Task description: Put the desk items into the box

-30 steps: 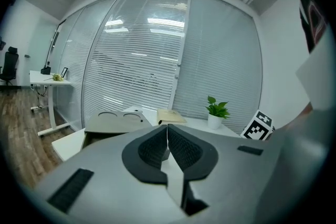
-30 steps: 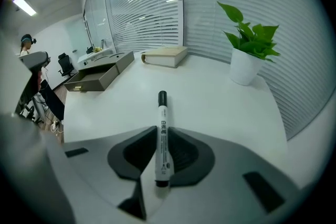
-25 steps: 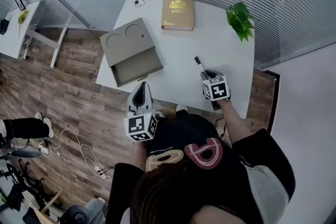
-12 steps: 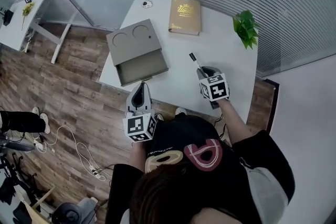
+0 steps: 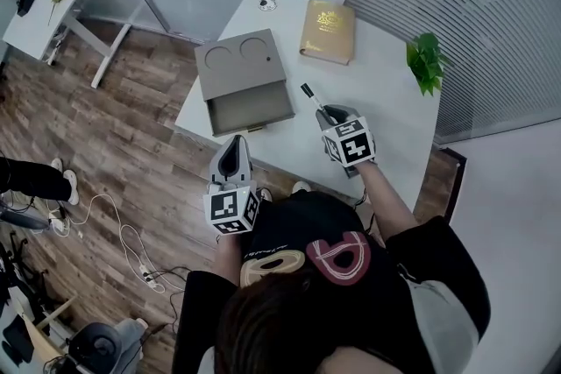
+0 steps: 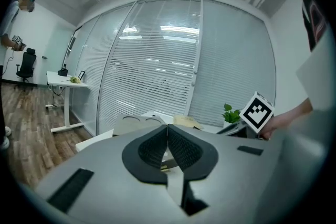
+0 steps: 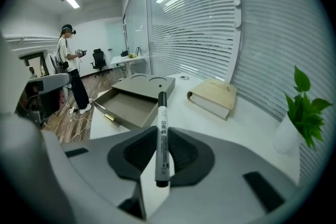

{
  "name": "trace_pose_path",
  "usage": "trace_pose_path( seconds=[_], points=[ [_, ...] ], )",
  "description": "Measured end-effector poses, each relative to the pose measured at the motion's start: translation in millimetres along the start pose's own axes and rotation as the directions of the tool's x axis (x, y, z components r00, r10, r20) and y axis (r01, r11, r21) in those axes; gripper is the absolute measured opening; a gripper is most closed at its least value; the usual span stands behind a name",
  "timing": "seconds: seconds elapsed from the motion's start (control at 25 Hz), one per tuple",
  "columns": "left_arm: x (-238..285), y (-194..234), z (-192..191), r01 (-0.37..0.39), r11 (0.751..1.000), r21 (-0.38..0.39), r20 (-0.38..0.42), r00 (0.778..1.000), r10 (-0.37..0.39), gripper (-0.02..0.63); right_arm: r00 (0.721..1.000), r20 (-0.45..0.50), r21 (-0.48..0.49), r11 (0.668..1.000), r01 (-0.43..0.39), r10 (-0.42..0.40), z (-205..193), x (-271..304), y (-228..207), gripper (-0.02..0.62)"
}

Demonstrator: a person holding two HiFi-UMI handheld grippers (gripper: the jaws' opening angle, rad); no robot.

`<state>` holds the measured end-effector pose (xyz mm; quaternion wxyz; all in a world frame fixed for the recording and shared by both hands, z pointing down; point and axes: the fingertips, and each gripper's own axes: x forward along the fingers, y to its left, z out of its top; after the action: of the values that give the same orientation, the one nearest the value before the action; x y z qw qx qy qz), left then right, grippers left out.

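Right gripper (image 5: 328, 113), jaws pinching the white black-capped marker pen (image 5: 310, 95), has moved nearer the grey cardboard box (image 5: 230, 59), its open drawer empty. Tan hardcover book (image 5: 329, 19) not yet packed. Left gripper (image 5: 234, 150): jaws pressed together, empty.

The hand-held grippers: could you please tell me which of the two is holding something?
The right hand-held gripper: its jaws are closed on a black-capped white marker, while the left hand-held gripper has its jaws together with nothing between them.

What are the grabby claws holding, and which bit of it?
The right gripper pinches a marker by the back half of its barrel, cap end sticking out ahead. The left gripper is shut on nothing.
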<state>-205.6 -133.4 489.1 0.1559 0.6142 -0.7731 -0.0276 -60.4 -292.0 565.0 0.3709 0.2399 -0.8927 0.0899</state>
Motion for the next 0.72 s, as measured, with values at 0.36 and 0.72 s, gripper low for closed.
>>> trace_pose_path(
  seconds=[0.36,0.72],
  points=[
    [-12.4,25.3,0.3,-0.046,0.999,-0.016,0.0,0.999,0.046,0.018,0.996,-0.002,-0.108,0.99,-0.089,0.09,36.5,24.3,45.8,0.075],
    [-25.3,55.7,2.5,-0.106,0.994,-0.036,0.002,0.994,0.106,0.018,0.985,-0.036,-0.178,0.969,-0.171,0.168,54.0,47.2,89.8,0.075]
  ],
)
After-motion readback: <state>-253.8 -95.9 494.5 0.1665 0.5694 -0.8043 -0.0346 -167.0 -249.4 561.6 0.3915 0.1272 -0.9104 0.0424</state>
